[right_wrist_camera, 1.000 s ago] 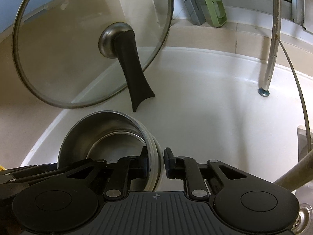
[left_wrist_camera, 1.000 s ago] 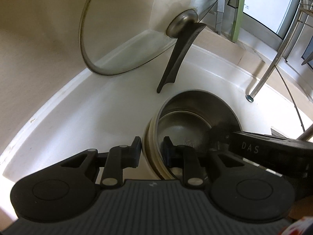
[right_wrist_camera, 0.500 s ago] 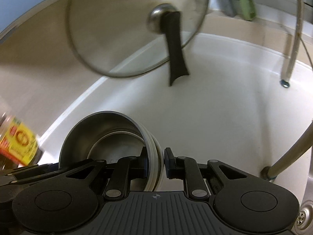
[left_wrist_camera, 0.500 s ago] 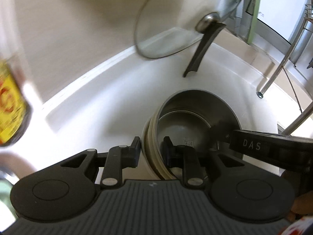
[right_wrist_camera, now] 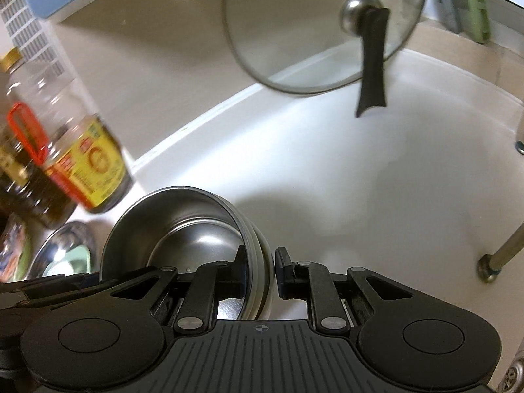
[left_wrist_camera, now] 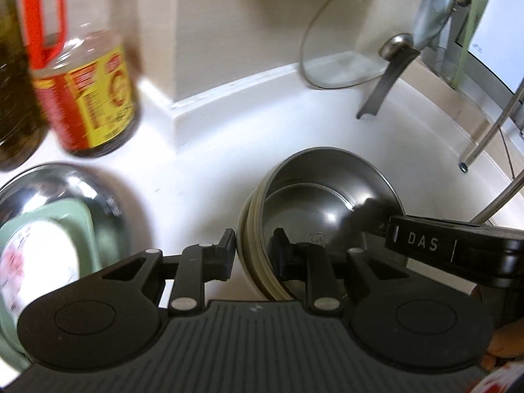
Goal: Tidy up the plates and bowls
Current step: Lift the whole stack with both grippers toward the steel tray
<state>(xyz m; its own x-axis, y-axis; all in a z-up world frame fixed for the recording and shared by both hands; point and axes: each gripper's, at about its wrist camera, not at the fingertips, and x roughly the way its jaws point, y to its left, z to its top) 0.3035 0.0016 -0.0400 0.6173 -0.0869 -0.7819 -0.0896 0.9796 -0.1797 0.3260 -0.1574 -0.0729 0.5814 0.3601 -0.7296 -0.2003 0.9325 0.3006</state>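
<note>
Far left: oil bottle upright, steel basin below holding what looks like a green dish, blurred. Centre: bowl stack carried above the white counter, left gripper clamped on its near rim, right gripper pinching the opposite rim. Risk: uneven pull tilting the stack, nested bowls slipping, or clipping the bottle.

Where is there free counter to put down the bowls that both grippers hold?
The white counter is bare between the glass lid, the metal leg and the bowls. It is crowded at the left: the oil bottle and the steel basin with a green dish stand close together.
</note>
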